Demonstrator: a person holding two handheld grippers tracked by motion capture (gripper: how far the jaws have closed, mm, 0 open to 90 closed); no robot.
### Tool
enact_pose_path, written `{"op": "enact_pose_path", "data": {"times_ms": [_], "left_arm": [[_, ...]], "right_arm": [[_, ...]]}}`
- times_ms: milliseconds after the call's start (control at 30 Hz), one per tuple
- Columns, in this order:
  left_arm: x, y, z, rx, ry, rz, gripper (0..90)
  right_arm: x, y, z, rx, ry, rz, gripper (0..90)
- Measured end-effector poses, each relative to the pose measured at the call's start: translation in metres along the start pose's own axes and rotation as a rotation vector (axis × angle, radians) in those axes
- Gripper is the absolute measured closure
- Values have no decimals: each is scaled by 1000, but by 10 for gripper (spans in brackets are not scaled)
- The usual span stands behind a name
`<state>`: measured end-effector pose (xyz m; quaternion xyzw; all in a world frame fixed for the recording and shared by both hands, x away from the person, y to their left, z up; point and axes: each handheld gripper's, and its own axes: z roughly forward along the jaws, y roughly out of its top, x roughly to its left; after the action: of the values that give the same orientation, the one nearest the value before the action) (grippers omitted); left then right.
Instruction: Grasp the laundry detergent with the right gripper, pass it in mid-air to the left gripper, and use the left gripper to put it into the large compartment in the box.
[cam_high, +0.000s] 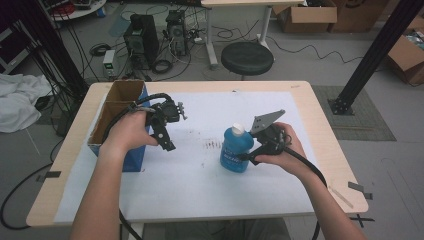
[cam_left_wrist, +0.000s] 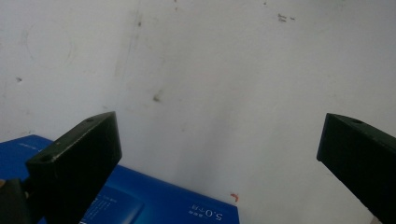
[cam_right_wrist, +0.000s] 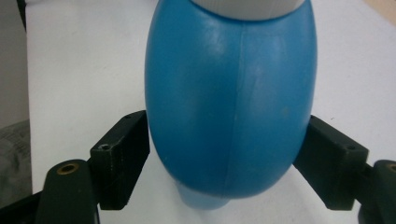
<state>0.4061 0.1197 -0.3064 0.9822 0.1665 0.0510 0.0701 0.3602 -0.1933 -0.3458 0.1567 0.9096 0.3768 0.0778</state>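
A blue plastic bottle (cam_high: 235, 151) with a white cap (cam_high: 238, 129) stands upright on the white sheet (cam_high: 200, 185), right of centre. My right gripper (cam_high: 251, 157) comes at it from the right, low on its body. In the right gripper view the blue bottle (cam_right_wrist: 229, 93) bulges between the two black jaws of my right gripper (cam_right_wrist: 229, 154), and both pads touch its sides. My left gripper (cam_high: 168, 139) hangs over the sheet beside the blue-sided box (cam_high: 132, 159). Its jaws stand wide apart in the left gripper view (cam_left_wrist: 219, 135), with nothing between them.
An open cardboard box (cam_high: 116, 107) with a blue printed side (cam_left_wrist: 163, 205) stands at the table's left edge. The wooden table (cam_high: 320, 125) ends just past the sheet. Behind it are a black stool (cam_high: 247, 57) and computer cases (cam_high: 141, 37) on the floor.
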Motion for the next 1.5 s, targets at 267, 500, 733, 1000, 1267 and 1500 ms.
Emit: {"op": "enact_pose_path", "data": {"times_ms": [267,500,733,1000,1267,1500], "left_arm": [[0,0,-1,-3,-1,-6,5],[1,0,0,-1,-2,-7,4],[1,0,0,-7,-2,-5,4],[1,-2,-2,-13,-1,-9,4],[0,-2,-3,-21,-4,-4,4],[-2,0,-6,-27,-5,3,4]], "right_arm": [[1,-2,6,-29,-5,3,253],[1,-4,12,-51,-20,8,284],[4,-5,18,-80,-28,-1,409],[1,-10,18,-122,-10,13,429],[0,-11,18,-134,13,-2,441],[-2,-2,16,-117,48,-40,446]]}}
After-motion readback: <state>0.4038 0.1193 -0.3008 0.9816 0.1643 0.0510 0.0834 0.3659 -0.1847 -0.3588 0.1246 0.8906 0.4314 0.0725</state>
